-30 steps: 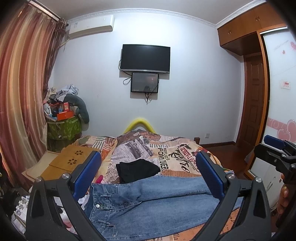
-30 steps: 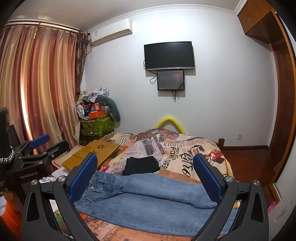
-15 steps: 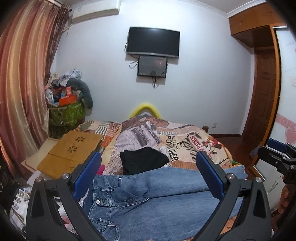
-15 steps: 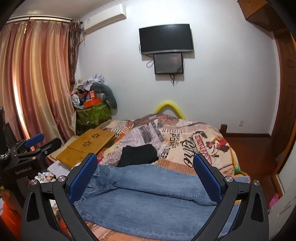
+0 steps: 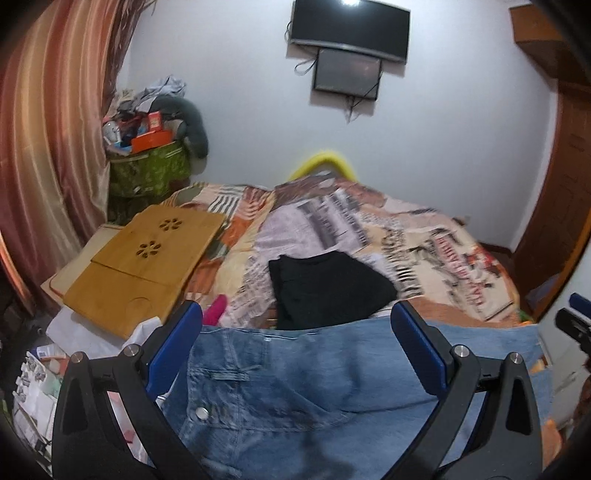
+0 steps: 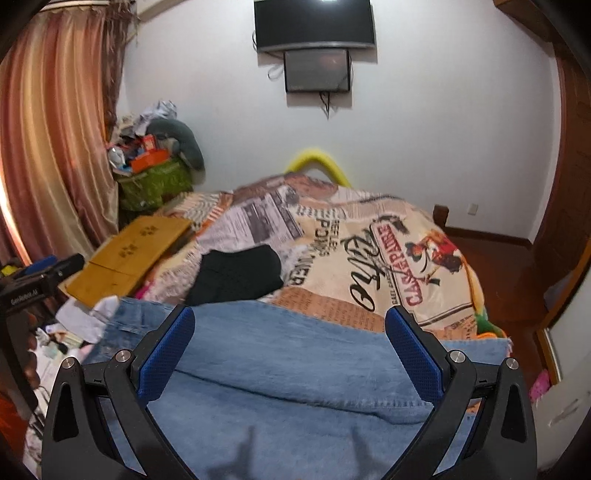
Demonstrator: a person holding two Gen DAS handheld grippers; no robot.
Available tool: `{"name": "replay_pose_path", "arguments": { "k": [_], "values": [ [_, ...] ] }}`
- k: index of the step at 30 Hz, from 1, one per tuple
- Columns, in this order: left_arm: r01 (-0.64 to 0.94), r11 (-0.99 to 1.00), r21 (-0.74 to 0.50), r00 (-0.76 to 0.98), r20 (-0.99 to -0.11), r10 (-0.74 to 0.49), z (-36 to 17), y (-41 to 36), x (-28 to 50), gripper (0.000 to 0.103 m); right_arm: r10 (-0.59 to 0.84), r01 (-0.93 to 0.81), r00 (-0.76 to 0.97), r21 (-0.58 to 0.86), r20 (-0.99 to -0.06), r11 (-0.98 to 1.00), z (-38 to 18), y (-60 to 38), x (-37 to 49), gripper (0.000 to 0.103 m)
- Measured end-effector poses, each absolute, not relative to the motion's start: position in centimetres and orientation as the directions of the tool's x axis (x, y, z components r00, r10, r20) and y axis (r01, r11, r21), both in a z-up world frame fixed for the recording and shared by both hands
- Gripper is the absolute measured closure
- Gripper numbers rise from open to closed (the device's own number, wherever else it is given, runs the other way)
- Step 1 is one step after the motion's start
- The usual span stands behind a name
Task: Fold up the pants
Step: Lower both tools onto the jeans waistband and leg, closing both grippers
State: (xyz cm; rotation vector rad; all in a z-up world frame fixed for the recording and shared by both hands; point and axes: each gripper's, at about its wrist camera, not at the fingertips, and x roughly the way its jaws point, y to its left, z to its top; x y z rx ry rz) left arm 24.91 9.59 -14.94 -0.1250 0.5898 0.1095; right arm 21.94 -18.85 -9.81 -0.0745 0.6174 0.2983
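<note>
Blue jeans lie flat across the near end of the bed, waistband and button to the left, legs to the right. They also show in the right wrist view. My left gripper is open and empty, above the waist end. My right gripper is open and empty, above the legs. The left gripper shows at the left edge of the right wrist view. The right gripper shows at the right edge of the left wrist view.
A folded black garment lies just behind the jeans on the printed bedspread. A wooden lap desk rests at the bed's left. A cluttered green bin and curtains stand far left. A TV hangs on the wall.
Both grippers have tilted down and moved closer to the jeans, which now fill more of each view. Both jaws stay open.
</note>
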Motion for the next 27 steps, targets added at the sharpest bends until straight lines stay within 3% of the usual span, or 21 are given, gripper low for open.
{"name": "replay_pose_path", "arguments": {
  "k": [16, 17, 19, 23, 27],
  "values": [
    [-0.224, 0.968, -0.116, 0.579, -0.814, 0.037, -28.7, 19.7, 34.2, 0.001, 0.231, -0.406, 0.622, -0.056, -0.748, 0.912, -18.7, -18.6, 32.6, 0.002],
    [-0.220, 0.970, -0.106, 0.551, -0.834, 0.033, -29.7, 20.2, 34.6, 0.003, 0.232, -0.419, 0.610, -0.060, -0.758, 0.906, -19.0, -18.6, 32.9, 0.003],
    [-0.216, 0.972, -0.092, 0.509, -0.860, 0.031, -31.0, 20.8, 34.9, 0.021, 0.249, -0.451, 0.577, -0.049, -0.777, 0.891, -20.0, -18.7, 33.9, 0.004],
    [-0.213, 0.970, -0.113, 0.458, -0.889, -0.003, -32.5, 22.0, 35.2, 0.033, 0.261, -0.479, 0.521, -0.026, -0.812, 0.877, -21.2, -18.9, 35.7, 0.012],
    [-0.230, 0.961, -0.153, 0.437, -0.899, -0.038, -33.1, 23.9, 35.6, 0.056, 0.268, -0.524, 0.499, -0.040, -0.824, 0.851, -21.8, -18.7, 36.5, 0.025]
  ]
}}
